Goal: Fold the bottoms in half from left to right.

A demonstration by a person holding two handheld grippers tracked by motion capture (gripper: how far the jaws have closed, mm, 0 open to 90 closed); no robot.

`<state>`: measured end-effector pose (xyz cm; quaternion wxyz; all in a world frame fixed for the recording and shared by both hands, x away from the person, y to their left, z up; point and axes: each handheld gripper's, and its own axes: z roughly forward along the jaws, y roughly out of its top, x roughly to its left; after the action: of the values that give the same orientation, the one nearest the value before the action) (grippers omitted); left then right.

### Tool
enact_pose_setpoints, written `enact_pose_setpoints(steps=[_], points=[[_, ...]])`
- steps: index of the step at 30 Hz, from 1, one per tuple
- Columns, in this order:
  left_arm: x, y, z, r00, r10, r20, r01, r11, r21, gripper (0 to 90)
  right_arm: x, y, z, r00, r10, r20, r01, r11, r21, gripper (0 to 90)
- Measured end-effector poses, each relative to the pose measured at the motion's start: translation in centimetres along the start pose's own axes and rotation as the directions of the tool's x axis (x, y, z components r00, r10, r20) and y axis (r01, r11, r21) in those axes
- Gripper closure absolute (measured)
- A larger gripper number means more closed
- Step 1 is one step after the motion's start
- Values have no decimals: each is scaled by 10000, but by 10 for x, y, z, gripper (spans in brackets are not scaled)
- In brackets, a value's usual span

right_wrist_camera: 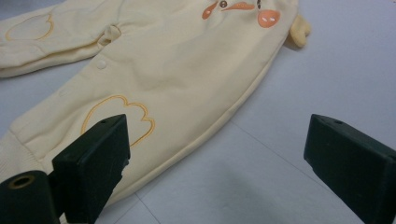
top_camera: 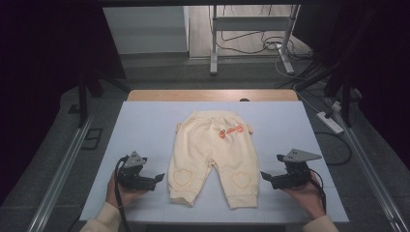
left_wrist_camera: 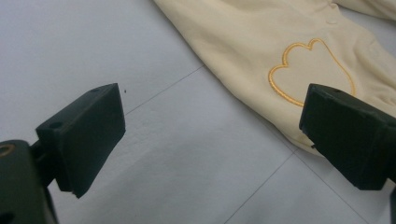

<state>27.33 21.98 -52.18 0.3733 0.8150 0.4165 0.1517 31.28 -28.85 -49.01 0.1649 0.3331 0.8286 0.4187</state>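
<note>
We are holding the left gripper (top_camera: 161, 178) with its jaws spread wide and nothing between them, just beside the outer edge of the left leg of the cream baby trousers (top_camera: 211, 154). In the left gripper view, one jaw is hanging over the bare white table cover (left_wrist_camera: 140, 46) while the other is overlapping the leg near the stitched orange heart outline (left_wrist_camera: 310, 70). We are keeping the right gripper (top_camera: 265, 176) released too, empty, just beside the other leg. The trousers are lying flat in the middle of the cover, waistband away from us, cuffs toward us, with an orange print (top_camera: 230, 131) near the waist.
</note>
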Motion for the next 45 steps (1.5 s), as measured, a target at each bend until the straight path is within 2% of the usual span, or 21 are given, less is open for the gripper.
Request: enact_pose_setpoints(steps=[14, 27, 45], points=[[2, 0, 1, 10000, -16, 34, 16, 10000, 41, 64, 1, -2, 4, 10000, -81, -32, 82, 9996, 288, 70], [2, 2, 3, 10000, -1, 20, 1, 9999, 101, 64, 2, -1, 5, 10000, -39, -4, 39, 9994, 333, 71], [3, 4, 8, 10000, -23, 38, 22, 9995, 318, 68, 13, 15, 15, 9997, -169, -154, 177, 9981, 585, 75]])
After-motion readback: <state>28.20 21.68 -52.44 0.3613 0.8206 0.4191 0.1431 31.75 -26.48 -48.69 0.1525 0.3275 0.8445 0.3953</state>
